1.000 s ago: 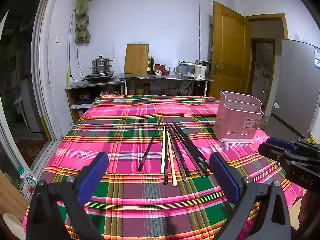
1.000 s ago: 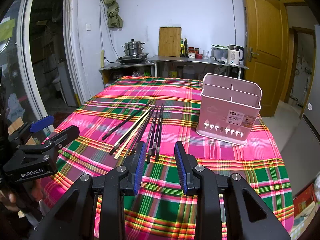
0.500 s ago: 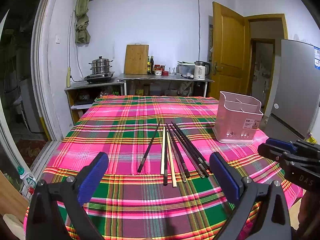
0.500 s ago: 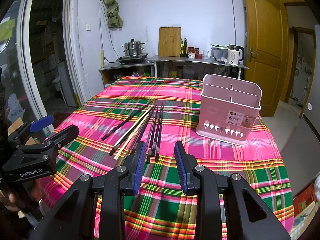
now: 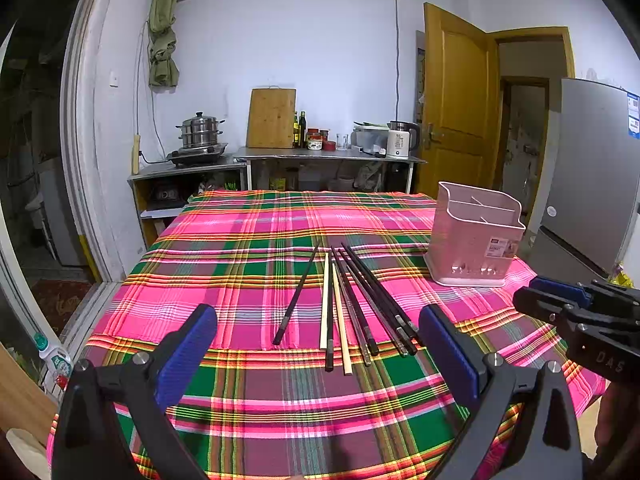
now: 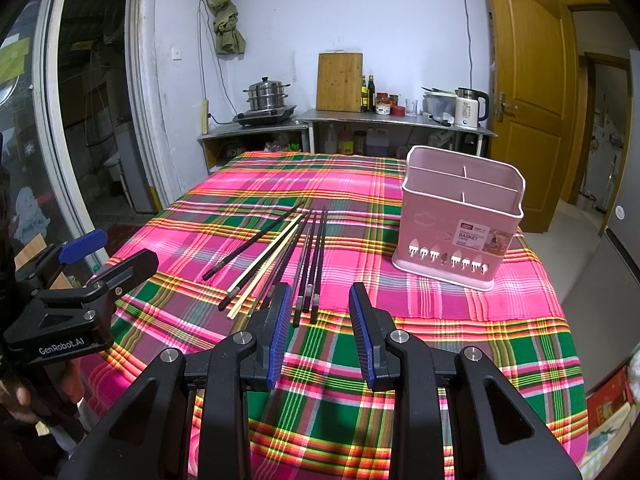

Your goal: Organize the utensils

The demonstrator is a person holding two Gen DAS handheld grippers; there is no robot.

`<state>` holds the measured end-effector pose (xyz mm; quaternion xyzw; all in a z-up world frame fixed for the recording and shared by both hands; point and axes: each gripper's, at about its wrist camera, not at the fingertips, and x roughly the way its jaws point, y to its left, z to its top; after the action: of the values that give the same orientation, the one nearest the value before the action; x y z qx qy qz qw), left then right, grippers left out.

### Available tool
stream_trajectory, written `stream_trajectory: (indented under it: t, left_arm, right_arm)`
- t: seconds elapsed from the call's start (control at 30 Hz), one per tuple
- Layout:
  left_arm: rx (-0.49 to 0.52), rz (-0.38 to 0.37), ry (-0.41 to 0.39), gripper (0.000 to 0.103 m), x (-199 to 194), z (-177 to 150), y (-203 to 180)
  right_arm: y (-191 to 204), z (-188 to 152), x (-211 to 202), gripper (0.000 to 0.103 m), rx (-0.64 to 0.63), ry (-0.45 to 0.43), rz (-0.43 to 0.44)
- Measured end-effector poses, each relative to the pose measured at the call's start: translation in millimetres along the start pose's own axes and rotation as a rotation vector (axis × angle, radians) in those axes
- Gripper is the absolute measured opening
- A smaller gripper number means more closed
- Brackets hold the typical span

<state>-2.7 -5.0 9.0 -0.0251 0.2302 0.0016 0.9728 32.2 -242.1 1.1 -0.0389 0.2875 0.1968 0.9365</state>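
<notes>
Several chopsticks (image 5: pixel 348 308), most black and two pale wood, lie side by side on the plaid tablecloth (image 5: pixel 248 256); they also show in the right wrist view (image 6: pixel 280 256). A pink divided utensil basket (image 5: pixel 474 240) stands upright to their right, also in the right wrist view (image 6: pixel 460 216). My left gripper (image 5: pixel 318 344) is wide open and empty, just short of the near ends of the chopsticks. My right gripper (image 6: pixel 318 320) is open with a narrower gap, empty, just short of the black chopsticks' near ends.
A counter (image 6: pixel 396 120) beyond the table's far edge holds a steamer pot, cutting board, bottles and kettle. A wooden door (image 6: pixel 524 92) stands at the right, a glass door frame at the left. Each gripper shows at the edge of the other's view.
</notes>
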Motion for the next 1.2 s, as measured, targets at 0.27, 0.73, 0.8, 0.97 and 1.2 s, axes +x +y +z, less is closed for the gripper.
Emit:
stream_trajectory:
  t: [0.27,0.73,0.8,0.97,1.2]
  left_arm:
    - [0.002,-0.001,0.007,0.102,3,0,0]
    - [-0.001,-0.009,0.026,0.102,21,-3,5]
    - [0.002,-0.014,0.023,0.102,22,-2,4]
    - [0.009,-0.022,0.017,0.102,26,2,2]
    - [0.008,-0.030,0.028,0.102,34,3,3]
  right_arm:
    - [3,-1,-2,0.031,0.002,0.006,0.002]
    - [-4,0,17,0.031,0.006,0.039,0.003]
    - [-5,1,20,0.031,0.006,0.045,0.002]
    - [-9,2,25,0.031,0.009,0.053,-0.001]
    - [-13,3,35,0.031,0.014,0.069,-0.002]
